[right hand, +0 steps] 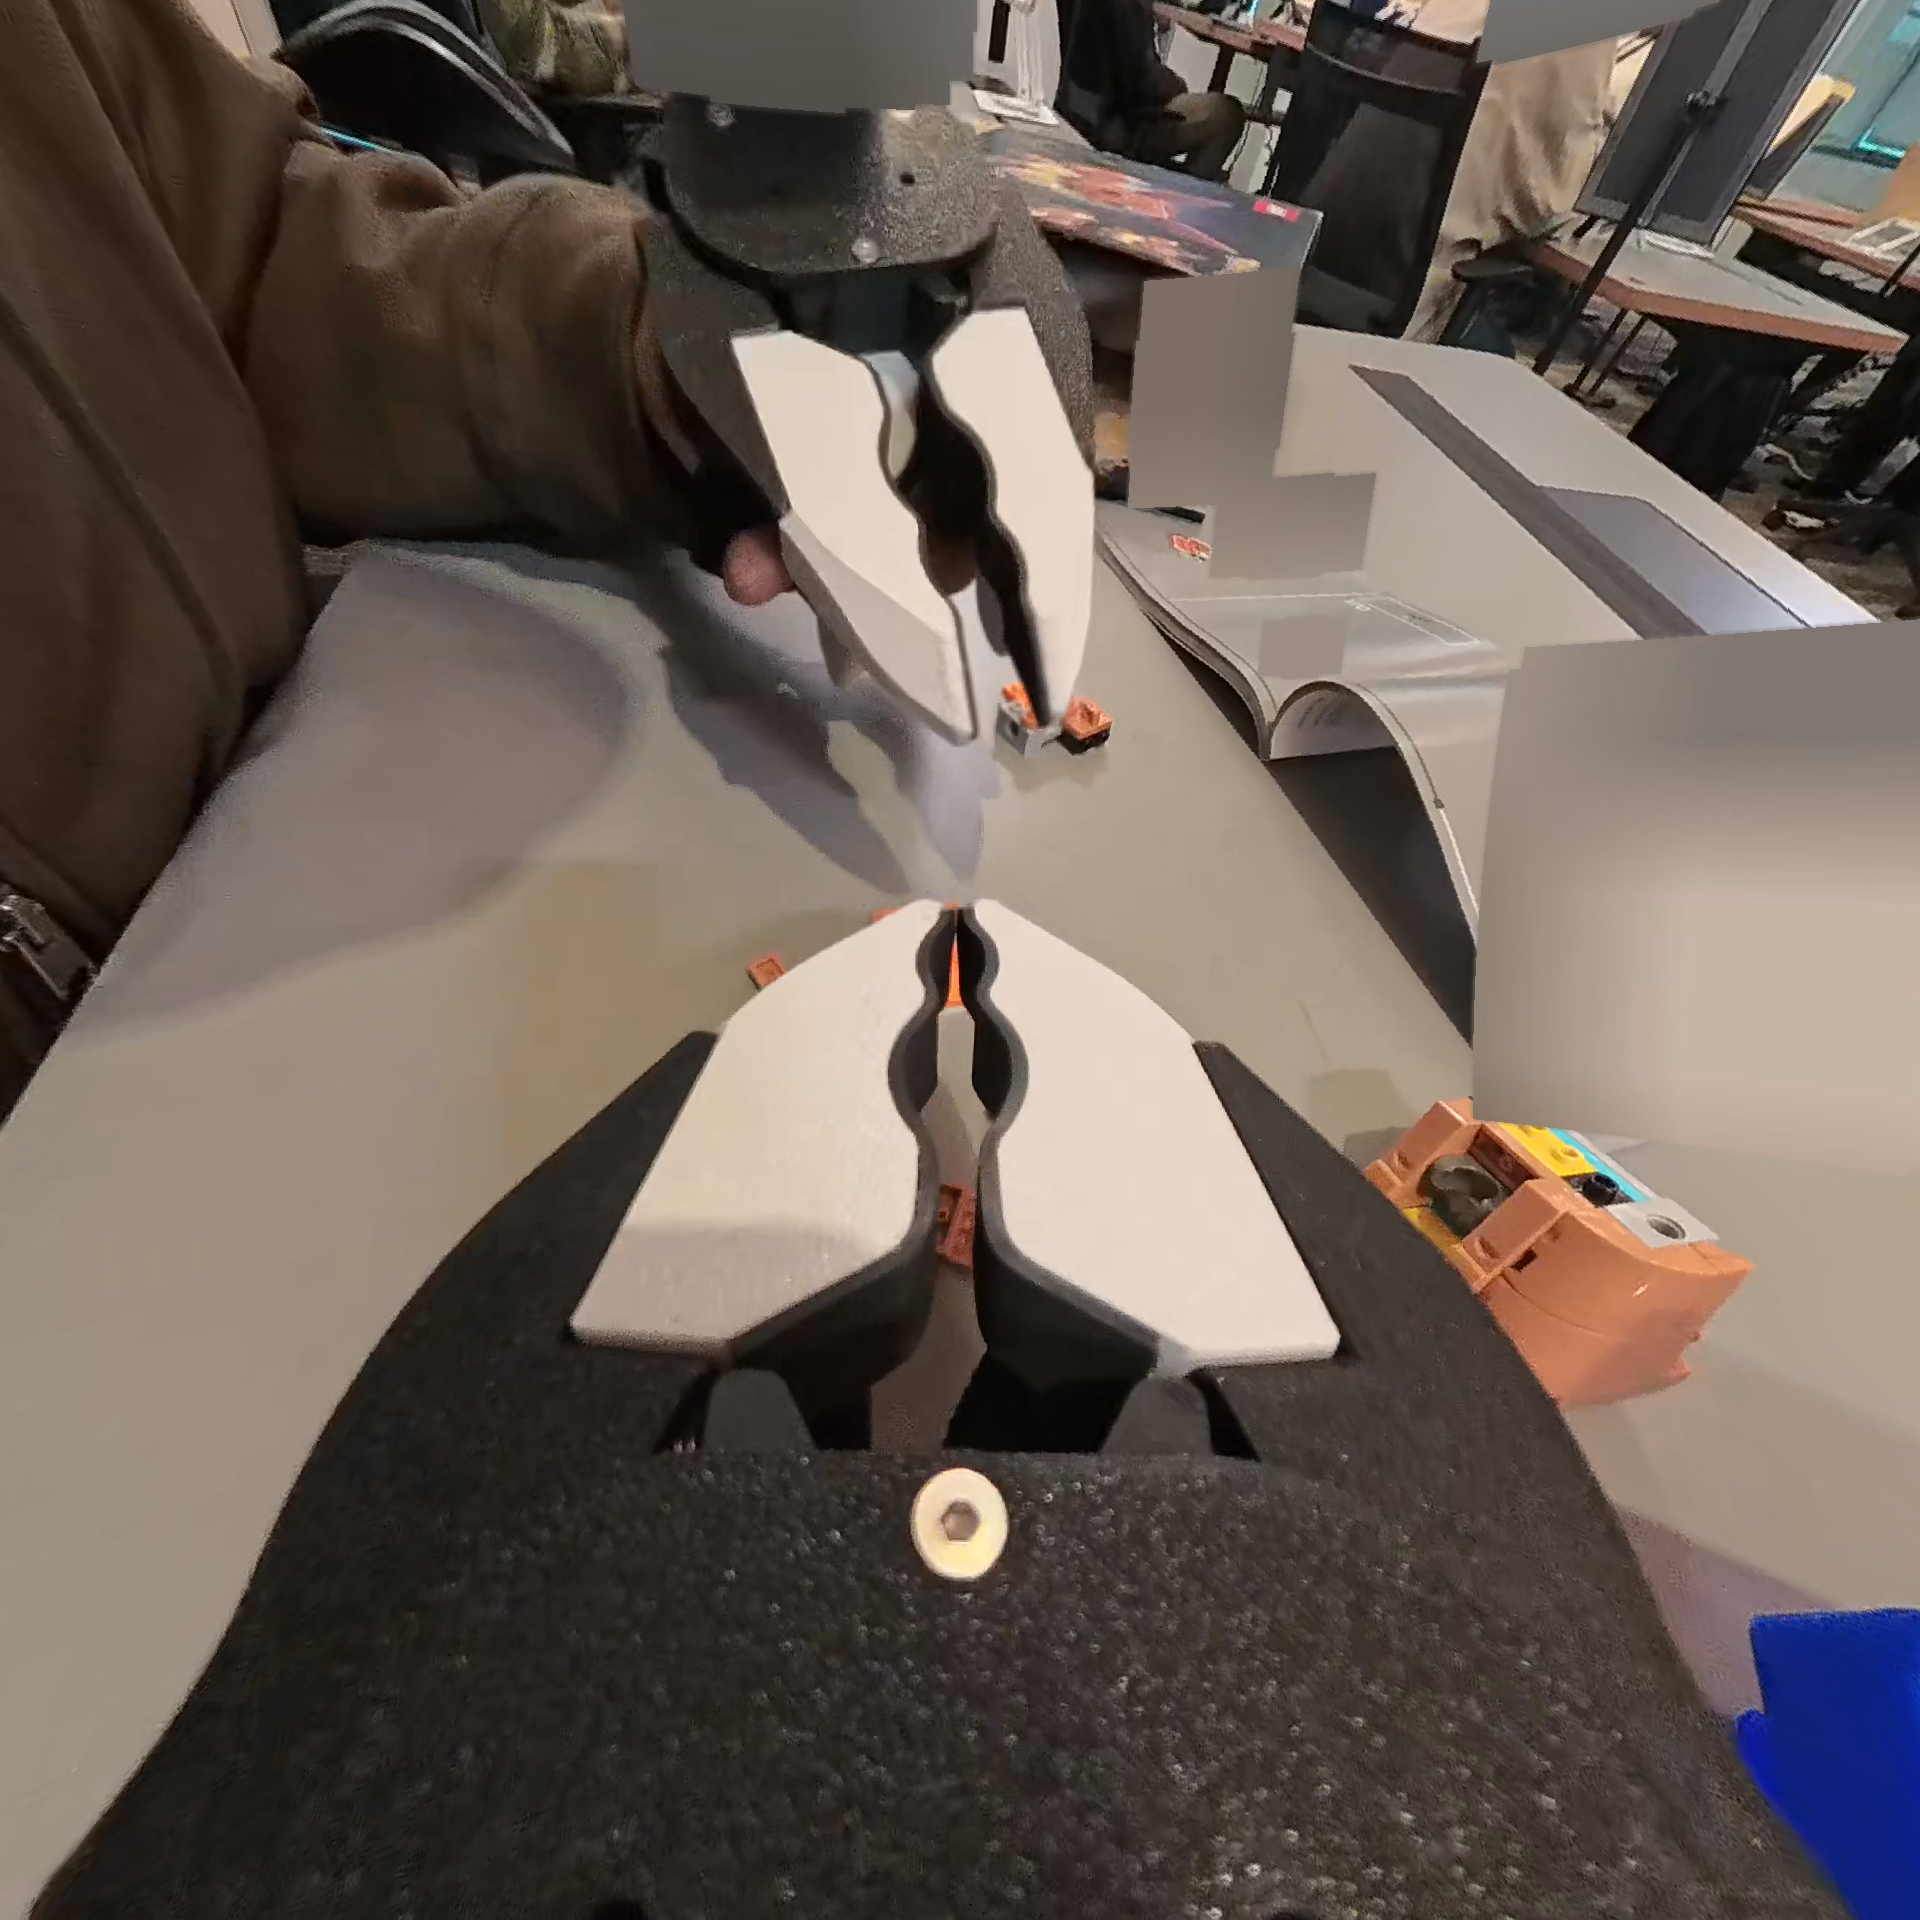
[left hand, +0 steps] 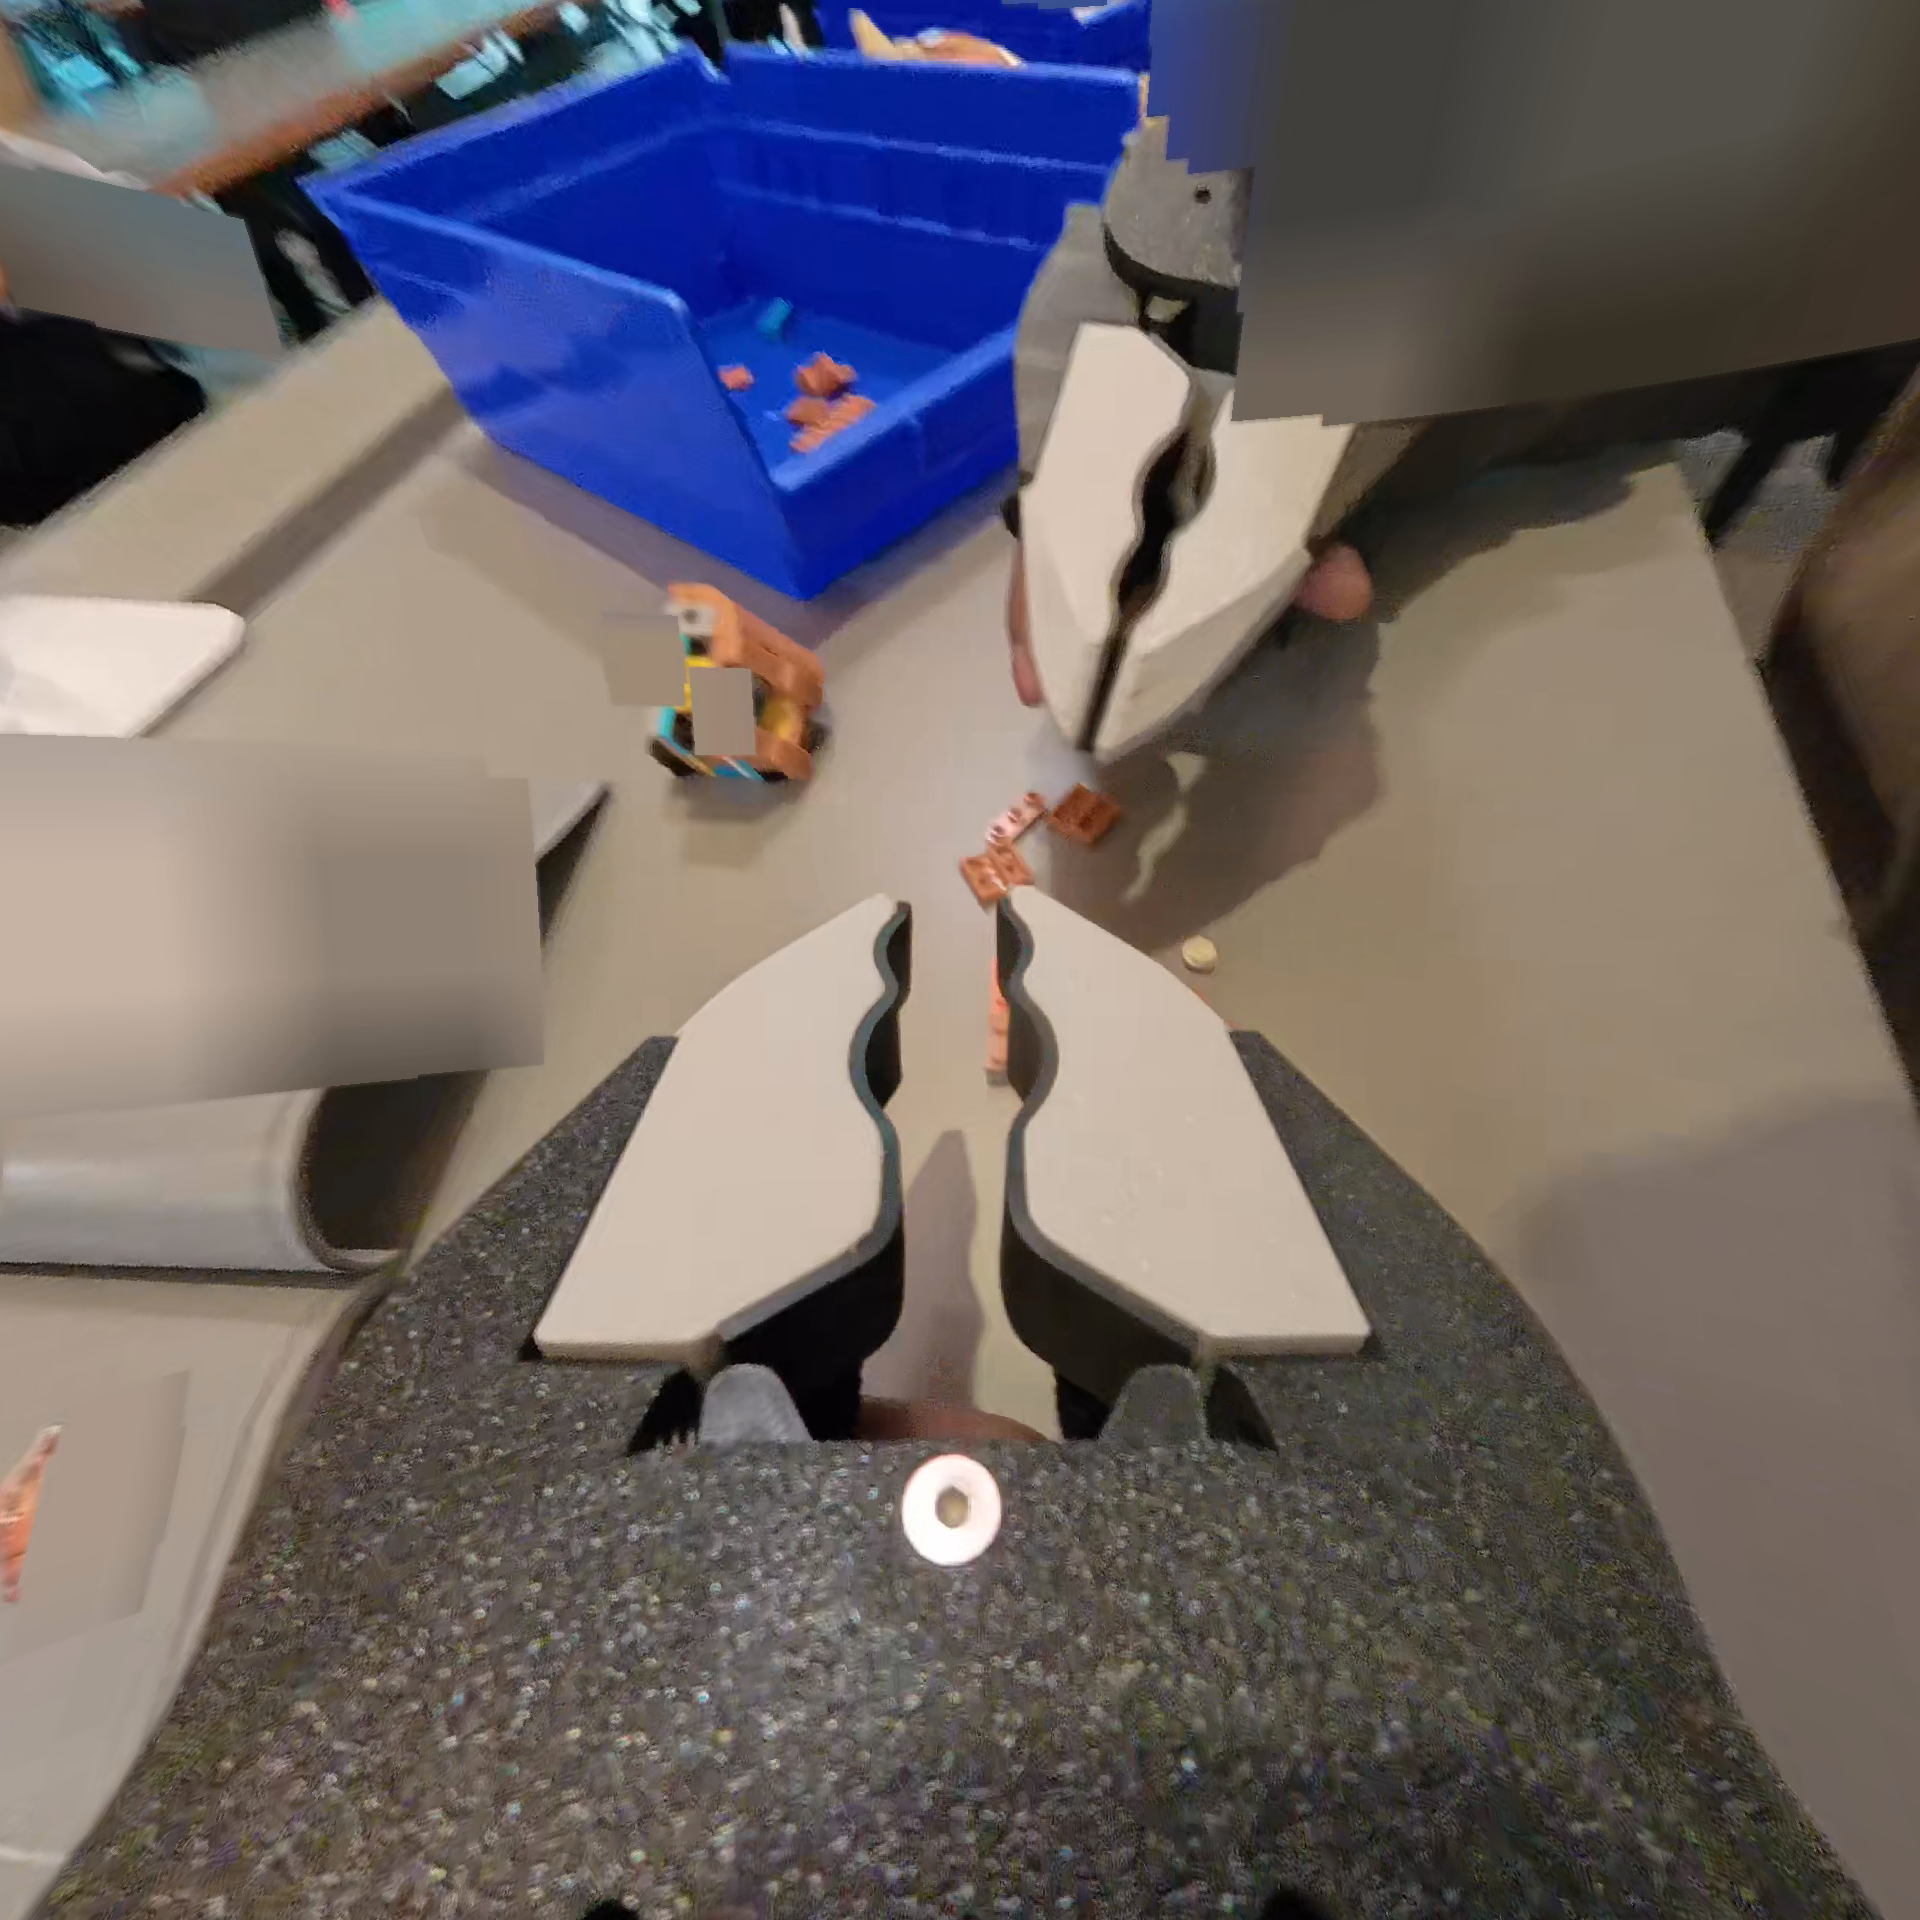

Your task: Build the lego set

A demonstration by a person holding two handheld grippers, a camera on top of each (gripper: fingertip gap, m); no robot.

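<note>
Hiding bricks beneath, right gripper (right hand: pixel 957 914) nearly closed; left gripper (left hand: pixel 951 909) narrowly parted, empty.

Ahead of the left gripper (left hand: pixel 951 920), whose fingers stand apart, small brown plates (left hand: pixel 1039 836) lie on the table (left hand: pixel 1455 1039), and the right gripper (left hand: pixel 1091 743) hangs just beyond them. To the front-left stands the brick model (left hand: pixel 753 686), the blue bin (left hand: pixel 623 343) behind it. The table to the right is free. At the left an open booklet (left hand: pixel 156 1184) blocks the way.
</note>
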